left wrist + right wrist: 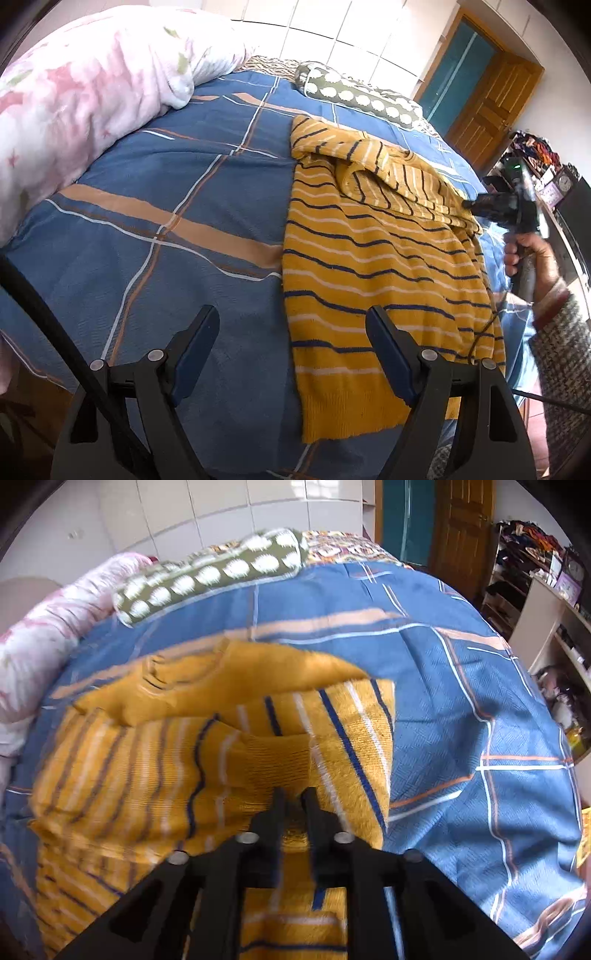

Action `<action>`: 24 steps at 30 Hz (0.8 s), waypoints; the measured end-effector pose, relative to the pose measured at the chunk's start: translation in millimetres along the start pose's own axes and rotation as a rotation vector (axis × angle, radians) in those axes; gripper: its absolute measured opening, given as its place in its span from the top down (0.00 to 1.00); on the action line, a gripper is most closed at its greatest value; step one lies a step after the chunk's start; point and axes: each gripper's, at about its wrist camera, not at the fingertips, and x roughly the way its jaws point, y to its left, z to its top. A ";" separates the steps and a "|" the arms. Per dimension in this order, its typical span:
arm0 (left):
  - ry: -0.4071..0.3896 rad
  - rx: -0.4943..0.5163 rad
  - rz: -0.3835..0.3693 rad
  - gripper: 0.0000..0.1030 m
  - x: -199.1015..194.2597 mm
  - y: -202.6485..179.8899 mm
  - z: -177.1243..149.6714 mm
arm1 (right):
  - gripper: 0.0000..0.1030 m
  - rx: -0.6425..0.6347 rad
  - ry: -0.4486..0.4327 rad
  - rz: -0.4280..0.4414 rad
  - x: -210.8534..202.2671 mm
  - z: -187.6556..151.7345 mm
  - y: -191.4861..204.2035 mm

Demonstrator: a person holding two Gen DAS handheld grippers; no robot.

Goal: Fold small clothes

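A yellow sweater [369,251] with navy and white stripes lies flat on the blue plaid bed cover [166,184], one sleeve folded across its chest. My left gripper [291,325] is open wide above the sweater's near left edge, one finger over the cloth and the other over the cover, with nothing between them. My right gripper [294,799], also in the left wrist view [469,205], stands at the sweater's right side. Its jaws show a narrow gap over the folded sleeve [273,753], and yellow knit shows in the gap without being pinched.
A pink and white quilt [81,110] is heaped along the bed's left side. An olive pillow with white dots [362,92] lies at the head. A person's hand [528,254] holds the right gripper's handle. Shelves with clutter [554,627] and a wooden door [491,110] stand beyond the bed.
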 end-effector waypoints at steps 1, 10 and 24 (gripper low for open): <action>-0.001 0.003 0.000 0.22 -1.1 -0.3 -1.0 | 0.74 0.003 -0.003 0.014 -6.9 -1.0 -2.3; -0.017 -0.014 -0.023 0.22 -8.1 -2.0 -11.0 | 0.73 -0.099 0.041 0.353 -55.5 -31.9 57.5; -0.032 -0.059 -0.054 0.22 -5.3 29.3 -16.0 | 0.96 -0.385 0.017 0.105 62.5 -53.4 277.1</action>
